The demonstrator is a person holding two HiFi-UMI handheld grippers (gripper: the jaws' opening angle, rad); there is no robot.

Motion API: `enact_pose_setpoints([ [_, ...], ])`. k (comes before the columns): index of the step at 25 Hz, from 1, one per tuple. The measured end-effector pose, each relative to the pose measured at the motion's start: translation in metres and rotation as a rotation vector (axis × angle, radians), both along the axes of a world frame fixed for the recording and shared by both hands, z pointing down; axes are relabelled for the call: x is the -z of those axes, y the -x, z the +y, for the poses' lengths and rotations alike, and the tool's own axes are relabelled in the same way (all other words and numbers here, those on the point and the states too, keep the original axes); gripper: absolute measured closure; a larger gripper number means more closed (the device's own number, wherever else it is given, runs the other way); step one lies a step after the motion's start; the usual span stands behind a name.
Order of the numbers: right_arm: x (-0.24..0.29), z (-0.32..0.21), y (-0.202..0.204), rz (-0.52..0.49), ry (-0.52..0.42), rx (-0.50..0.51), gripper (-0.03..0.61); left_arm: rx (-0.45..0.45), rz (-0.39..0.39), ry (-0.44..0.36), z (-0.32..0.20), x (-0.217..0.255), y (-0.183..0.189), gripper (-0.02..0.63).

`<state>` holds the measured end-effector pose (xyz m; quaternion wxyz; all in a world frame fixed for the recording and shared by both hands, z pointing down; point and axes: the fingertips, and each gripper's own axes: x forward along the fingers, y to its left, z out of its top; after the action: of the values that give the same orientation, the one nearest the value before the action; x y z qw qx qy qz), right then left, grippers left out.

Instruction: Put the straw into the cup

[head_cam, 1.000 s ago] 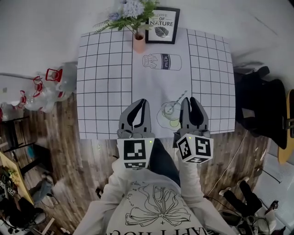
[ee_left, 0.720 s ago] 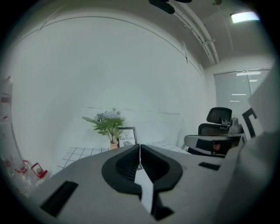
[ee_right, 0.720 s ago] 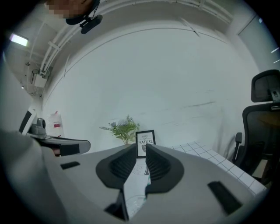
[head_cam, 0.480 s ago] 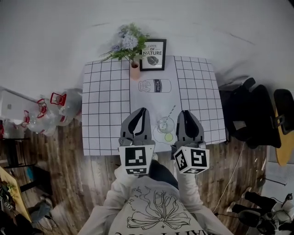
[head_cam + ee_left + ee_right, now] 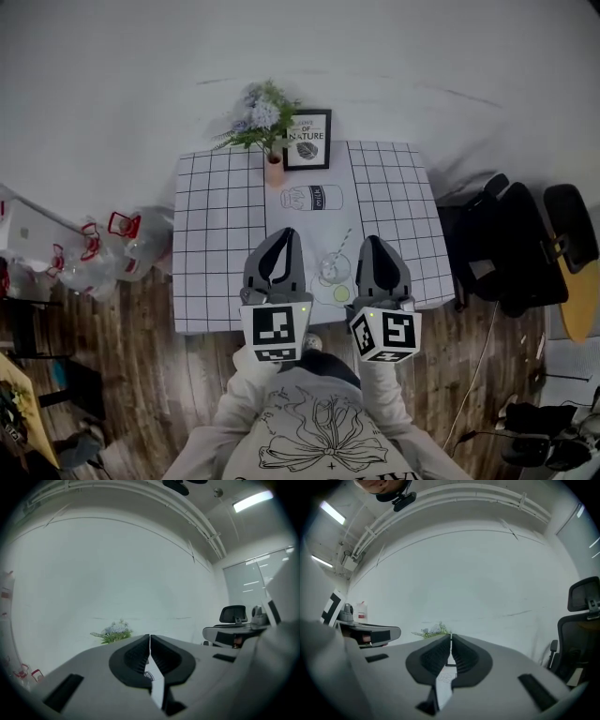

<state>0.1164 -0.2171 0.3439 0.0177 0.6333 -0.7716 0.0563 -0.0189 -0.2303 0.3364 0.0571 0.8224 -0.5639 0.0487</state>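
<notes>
A plain white wall (image 5: 309,56) rises behind the counter (image 5: 211,244), which wears a black-gridded white cloth. Dark wood planks cover the floor (image 5: 141,375). Black office chairs (image 5: 520,253) stand off the counter's right edge. A strip light (image 5: 253,498) glows on the ceiling.

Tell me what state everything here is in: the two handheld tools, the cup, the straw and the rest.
left gripper: fingers shut, empty.
right gripper: fingers shut, empty.
cup: upright, between the grippers.
straw: in the cup, leaning.
vase: upright, holding flowers.
framed picture: standing upright.
</notes>
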Motion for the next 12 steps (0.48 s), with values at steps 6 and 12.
enact_pose_setpoints([
  [6, 0.008, 0.010, 0.002, 0.000, -0.021, -0.001, 0.572, 0.002, 0.000, -0.031, 0.008, 0.012, 0.003, 0.606],
  [12, 0.012, 0.017, 0.001, 0.002, -0.030, -0.011, 0.574, -0.002, 0.001, -0.044, 0.015, 0.018, 0.001, 0.606],
])
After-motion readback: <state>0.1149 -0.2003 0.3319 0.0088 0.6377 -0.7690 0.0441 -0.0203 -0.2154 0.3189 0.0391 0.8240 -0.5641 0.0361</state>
